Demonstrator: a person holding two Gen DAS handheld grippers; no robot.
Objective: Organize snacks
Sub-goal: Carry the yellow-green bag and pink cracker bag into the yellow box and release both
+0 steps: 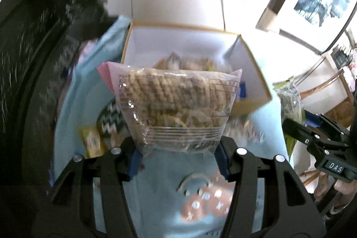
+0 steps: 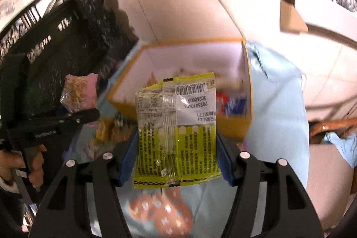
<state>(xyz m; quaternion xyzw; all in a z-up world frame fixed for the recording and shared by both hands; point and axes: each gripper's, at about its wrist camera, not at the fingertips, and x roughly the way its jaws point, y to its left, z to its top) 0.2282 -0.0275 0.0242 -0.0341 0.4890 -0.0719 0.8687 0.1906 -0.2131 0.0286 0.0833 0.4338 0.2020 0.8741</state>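
My left gripper [image 1: 178, 150] is shut on a clear and pink bag of cookies [image 1: 176, 102], held up in front of an open yellow box [image 1: 252, 73] with white inner walls. Several snacks lie inside the box. My right gripper [image 2: 176, 155] is shut on a yellow-green snack packet [image 2: 178, 126], its blue pads [image 2: 128, 155] pressing both edges, also lifted before the box [image 2: 125, 90]. Each wrist view catches the other gripper off to the side: the right gripper [image 1: 299, 126] with its packet [image 1: 290, 99], the left gripper [image 2: 89, 115] with the cookie bag [image 2: 78, 90].
A light blue cloth [image 2: 279, 104] covers the table under the box. Loose snack packets [image 1: 91, 142] lie on it at the left. A black crate [image 2: 55, 48] stands left of the box. A person's hand [image 2: 33, 162] grips the left handle. A wooden chair [image 1: 334, 90] is at right.
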